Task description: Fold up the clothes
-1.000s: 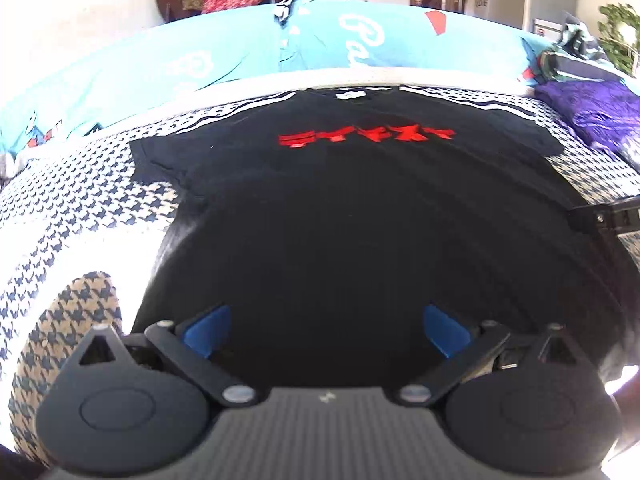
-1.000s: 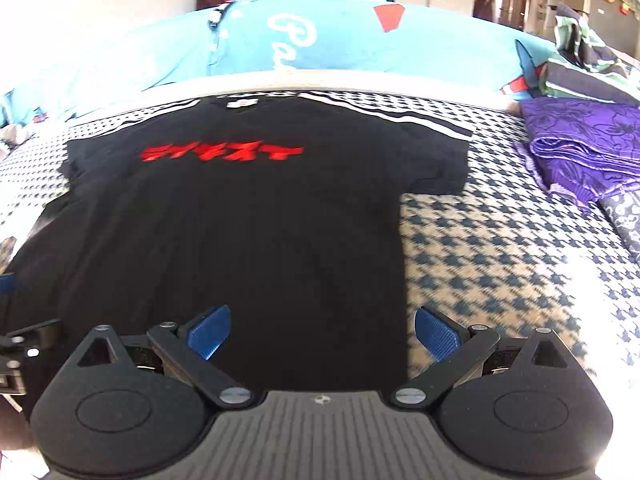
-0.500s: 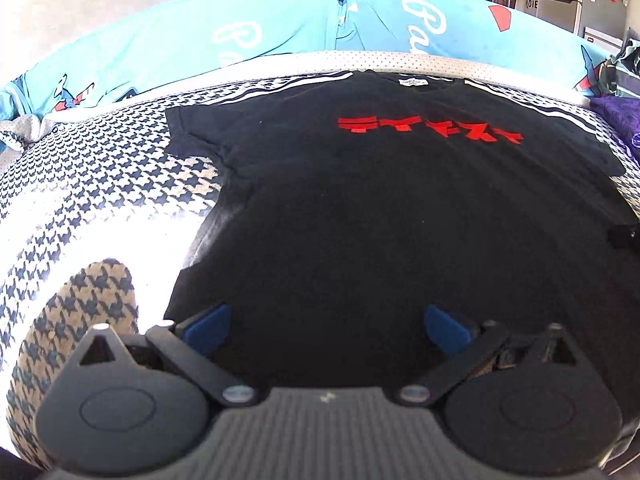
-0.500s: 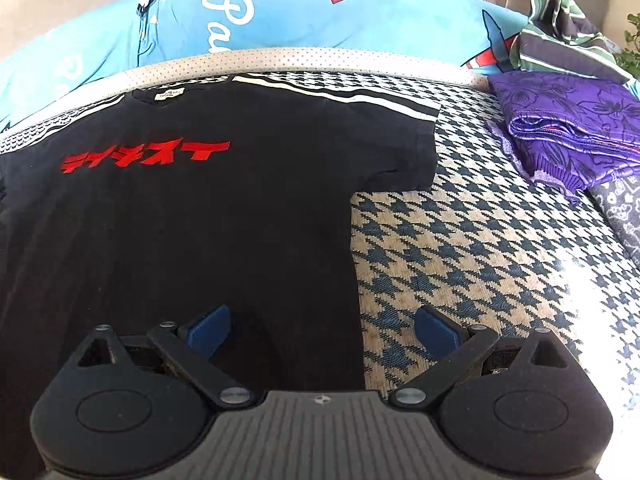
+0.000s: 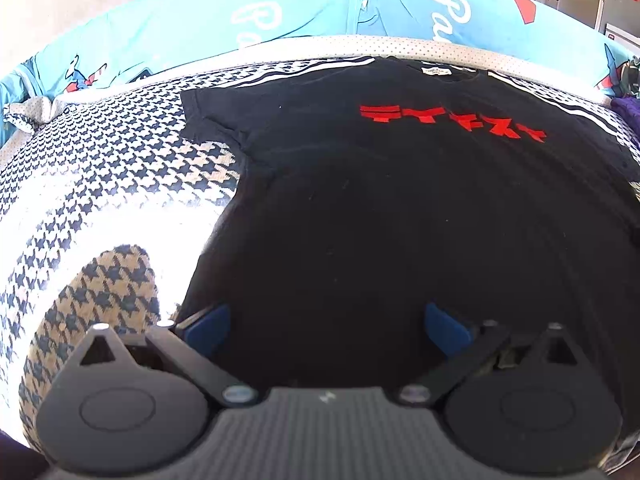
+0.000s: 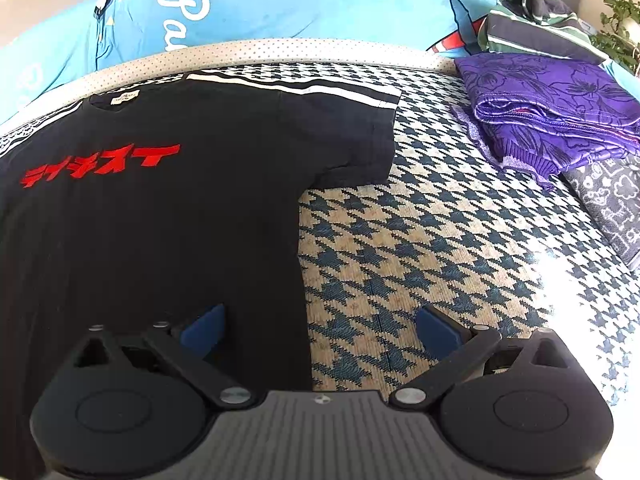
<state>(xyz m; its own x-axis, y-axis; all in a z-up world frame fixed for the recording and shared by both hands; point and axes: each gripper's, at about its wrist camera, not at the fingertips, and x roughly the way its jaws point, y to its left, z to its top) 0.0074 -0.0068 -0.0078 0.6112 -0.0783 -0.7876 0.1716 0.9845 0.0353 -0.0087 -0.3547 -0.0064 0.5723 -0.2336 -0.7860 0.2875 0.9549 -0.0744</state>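
Observation:
A black T-shirt (image 5: 380,208) with red lettering and white shoulder stripes lies spread flat, front up, on a houndstooth bed cover (image 5: 100,184). My left gripper (image 5: 326,326) is open over the shirt's lower left part, close to its left side edge. In the right wrist view the same T-shirt (image 6: 160,208) fills the left half. My right gripper (image 6: 320,328) is open and straddles the shirt's right side edge, its left finger over black cloth and its right finger over the bed cover (image 6: 420,240). Nothing is held by either one.
Blue printed pillows (image 6: 260,12) line the far edge of the bed. A folded purple garment (image 6: 552,108) and a grey patterned cloth (image 6: 612,200) lie to the right of the shirt, with striped clothes (image 6: 532,12) behind them. Bright sunlight washes out parts of the cover.
Both grippers have moved outward and lower: the left view has shifted toward the shirt's left sleeve and side, the right view toward its right sleeve and side. Both stay open.

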